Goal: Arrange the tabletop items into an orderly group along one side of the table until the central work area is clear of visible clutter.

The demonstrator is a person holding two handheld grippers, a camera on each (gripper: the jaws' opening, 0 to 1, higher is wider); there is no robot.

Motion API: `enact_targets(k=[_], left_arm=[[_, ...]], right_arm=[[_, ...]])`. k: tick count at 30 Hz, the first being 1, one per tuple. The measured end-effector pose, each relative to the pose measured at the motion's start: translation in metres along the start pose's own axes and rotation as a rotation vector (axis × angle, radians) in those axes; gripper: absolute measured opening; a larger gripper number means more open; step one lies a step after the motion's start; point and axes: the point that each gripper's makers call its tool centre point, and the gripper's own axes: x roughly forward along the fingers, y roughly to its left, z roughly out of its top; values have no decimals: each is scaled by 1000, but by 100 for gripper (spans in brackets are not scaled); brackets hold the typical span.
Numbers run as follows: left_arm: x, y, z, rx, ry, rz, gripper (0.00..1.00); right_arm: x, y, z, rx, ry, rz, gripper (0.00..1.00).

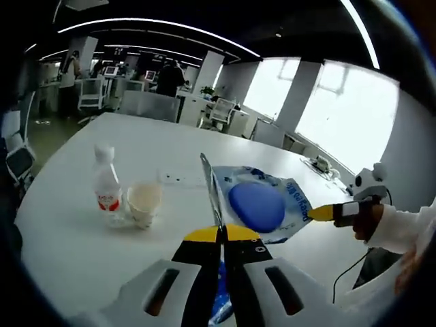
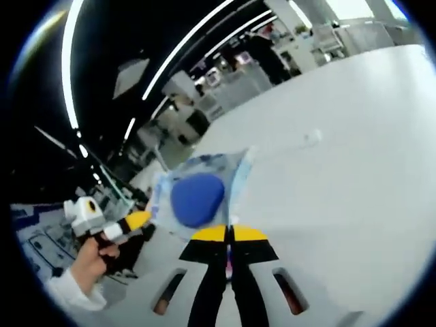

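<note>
Nearest in the left gripper view, the left gripper [image 1: 221, 235] has its yellow-tipped jaws pressed together on the edge of a clear plastic bag with blue print and a blue oval object inside [image 1: 262, 203]. The bag is lifted off the white table [image 1: 82, 238]; its pinched edge rises straight away from the jaws, and its long axis runs out to the view's right, towards the right gripper [image 1: 323, 213], whose yellow tip sits at the bag's far corner with a person's hand [image 1: 368, 219] behind it.

In the right gripper view, the right gripper [image 2: 229, 235] is likewise clamped on the bag [image 2: 197, 194], with the left gripper [image 2: 135, 221] at the other side.

Further back on the table, a small clear plastic bottle with a white cap and red label [image 1: 107, 185] stands upright just beside a pale paper cup [image 1: 144, 202]. Beyond them lies a white power strip [image 1: 178, 179].
</note>
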Motion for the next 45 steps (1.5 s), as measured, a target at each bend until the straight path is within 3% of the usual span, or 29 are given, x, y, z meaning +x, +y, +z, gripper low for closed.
enact_targets(k=[14,18,25,30,32,45], left_arm=[[30,5,-2,56,36,9,0],[46,16,-8,57,69,21,0],[70,41,-23,157,171,67,0],[86,56,-34,185,204,85,0],[91,64,-43,207,244,98,0],[124,90,-63,222,299,150,0]], right_arm=[[12,-22,10,-31,13,-37,0],[25,-31,13,-38,30,-53,0],[57,-47,9,-75,98,-75,0],[78,-62,-4,-63,149,-92,0],[83,-65,-7,-58,156,-91,0],[121,-97,-13,-92,227,-143,0]])
